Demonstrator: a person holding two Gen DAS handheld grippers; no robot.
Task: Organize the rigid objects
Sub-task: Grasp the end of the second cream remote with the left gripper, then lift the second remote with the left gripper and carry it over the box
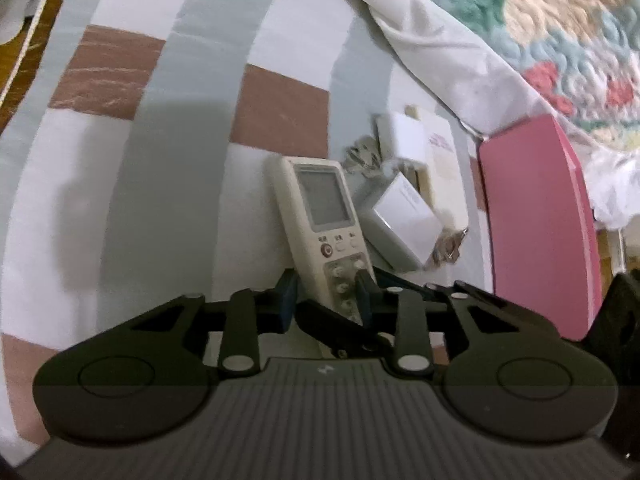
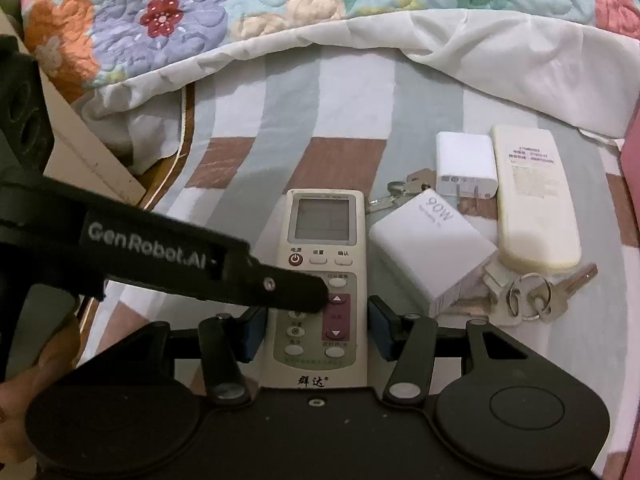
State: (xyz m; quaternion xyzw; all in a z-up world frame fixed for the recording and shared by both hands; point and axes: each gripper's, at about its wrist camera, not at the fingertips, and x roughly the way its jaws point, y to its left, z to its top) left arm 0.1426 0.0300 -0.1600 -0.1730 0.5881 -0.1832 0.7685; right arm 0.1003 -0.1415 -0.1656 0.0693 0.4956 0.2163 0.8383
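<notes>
A bed with a striped sheet [image 2: 248, 92] carries a cluster of small hard items. Nearest is a cream remote [image 2: 322, 264], face up with its screen away from the viewer. Just right of it lies a white charger [image 2: 430, 252] marked 90W, then a smaller charger [image 2: 466, 164], and a second remote [image 2: 534, 196] lying face down. Two bunches of keys [image 2: 532, 294] poke out from under and beside the chargers. A pink box [image 1: 536, 220] sits at the far right edge.

The right gripper [image 2: 318, 330] has its fingers spread, one on each side of the near remote's lower half; whether the pads touch it cannot be told. The left gripper [image 1: 326, 294] also straddles that remote from another angle, its fingers spread around the button end, one finger lying across the buttons.

Judging by the layout, the items look partly gathered into a loose row. The near remote appears to be the piece now being lined up; the keys and chargers overlap untidily and probably need sorting.
</notes>
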